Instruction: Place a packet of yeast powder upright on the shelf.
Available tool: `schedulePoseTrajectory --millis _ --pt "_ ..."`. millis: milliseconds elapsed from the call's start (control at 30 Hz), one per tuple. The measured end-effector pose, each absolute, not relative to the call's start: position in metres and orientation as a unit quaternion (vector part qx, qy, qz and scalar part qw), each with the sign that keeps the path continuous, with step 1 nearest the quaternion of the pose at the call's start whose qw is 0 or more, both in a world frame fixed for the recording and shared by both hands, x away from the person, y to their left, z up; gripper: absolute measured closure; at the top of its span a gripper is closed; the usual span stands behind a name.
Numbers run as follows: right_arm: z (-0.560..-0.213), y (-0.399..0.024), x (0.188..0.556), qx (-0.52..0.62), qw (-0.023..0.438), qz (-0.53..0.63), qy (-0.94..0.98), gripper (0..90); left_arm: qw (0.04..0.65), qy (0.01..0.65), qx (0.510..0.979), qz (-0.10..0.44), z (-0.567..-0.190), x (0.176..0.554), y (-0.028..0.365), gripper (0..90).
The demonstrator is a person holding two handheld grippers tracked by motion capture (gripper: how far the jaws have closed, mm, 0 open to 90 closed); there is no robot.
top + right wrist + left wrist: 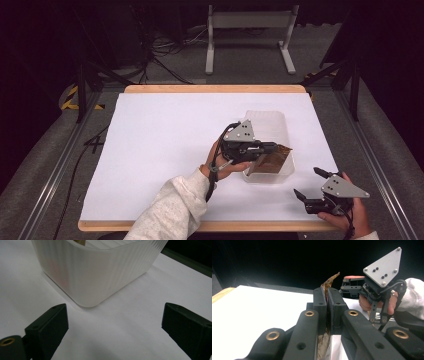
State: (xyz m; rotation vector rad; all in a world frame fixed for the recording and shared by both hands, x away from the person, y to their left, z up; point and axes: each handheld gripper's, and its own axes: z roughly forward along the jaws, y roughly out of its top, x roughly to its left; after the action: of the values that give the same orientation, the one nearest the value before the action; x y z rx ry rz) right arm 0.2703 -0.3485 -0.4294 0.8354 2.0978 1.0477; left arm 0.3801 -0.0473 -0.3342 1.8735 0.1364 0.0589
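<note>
right hand-held gripper (306, 185) sits at the near right corner of the bench (160, 145), held low over the white sheet, jaws spread wide with nothing between them. in the right gripper view its two black jaws stand far apart at the bottom corners, pointed at the rounded near corner of a translucent ribbed plastic bin (100, 272), near it but not touching. right hand (350, 212) grips it from behind, grey three-cornered plate on top.

farther in, left hand-held gripper (270, 149) is over the near end of the plastic bin (280, 172), jaws pressed together on a brown shiny foil wrapper (274, 159). in the left gripper view the wrapper (330, 281) is pinched flat between the two pads, a crinkled tip sticking up past the jaw ends and more of it hanging below. wrapper is partly inside the bin in the high view, cannot tell if it touches the bin floor. left hand (222, 165) in a white knit sleeve (175, 210) reaches in from the bottom.

left gripper view also shows the other gripper farther off at right, with its hand and grey plate.

bin lies right of centre on the sheet, long side running away from the person. beyond the bench: grey floor, cables, and a white metal stand (250, 30).
</note>
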Motion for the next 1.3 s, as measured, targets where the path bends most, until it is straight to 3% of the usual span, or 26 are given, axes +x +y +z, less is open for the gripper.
schedulePoseTrajectory --millis 1033,1300 --pt "-0.4299 -0.3471 0.271 0.317 0.315 0.398 0.801 7.3 0.575 0.066 0.814 0.046 -0.3397 0.3789 -0.0399 85.8" --pt "-0.43 -0.3471 0.2709 0.318 0.315 0.397 0.801 7.3 0.551 0.062 0.829 0.072 -0.3336 0.3768 -0.0407 85.1"
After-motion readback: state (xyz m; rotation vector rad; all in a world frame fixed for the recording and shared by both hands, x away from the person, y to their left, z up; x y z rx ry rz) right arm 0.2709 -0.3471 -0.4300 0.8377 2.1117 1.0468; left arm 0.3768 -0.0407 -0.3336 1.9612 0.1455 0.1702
